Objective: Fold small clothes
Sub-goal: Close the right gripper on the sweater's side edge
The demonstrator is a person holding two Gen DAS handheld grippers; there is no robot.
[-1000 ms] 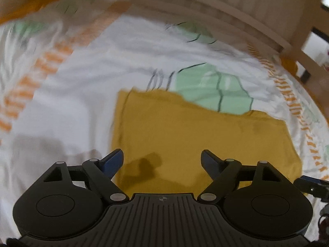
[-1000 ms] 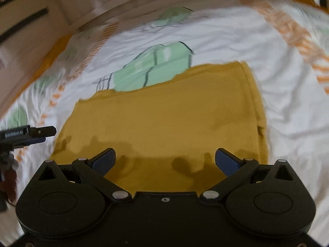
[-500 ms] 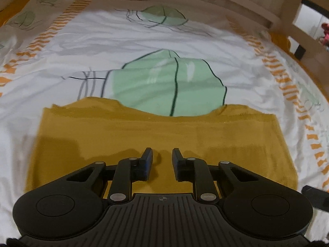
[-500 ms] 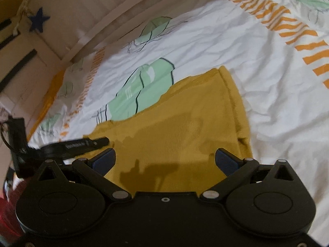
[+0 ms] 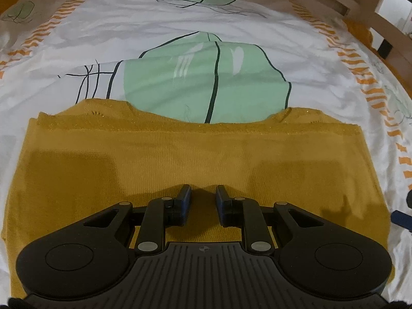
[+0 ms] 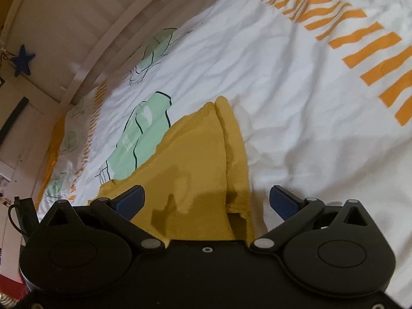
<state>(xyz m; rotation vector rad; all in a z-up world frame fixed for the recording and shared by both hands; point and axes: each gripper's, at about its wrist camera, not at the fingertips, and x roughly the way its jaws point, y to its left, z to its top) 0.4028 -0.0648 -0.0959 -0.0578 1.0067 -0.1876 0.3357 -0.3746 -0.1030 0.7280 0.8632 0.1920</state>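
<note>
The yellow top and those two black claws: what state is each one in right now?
Yellow top: lying flat on the bedsheet, partly folded, one side edge doubled over.
Left gripper: jaws narrowed to a small gap over the top's near edge; whether they pinch cloth is unclear.
Right gripper: jaws wide open, above the top's folded side edge, gripping nothing.
</note>
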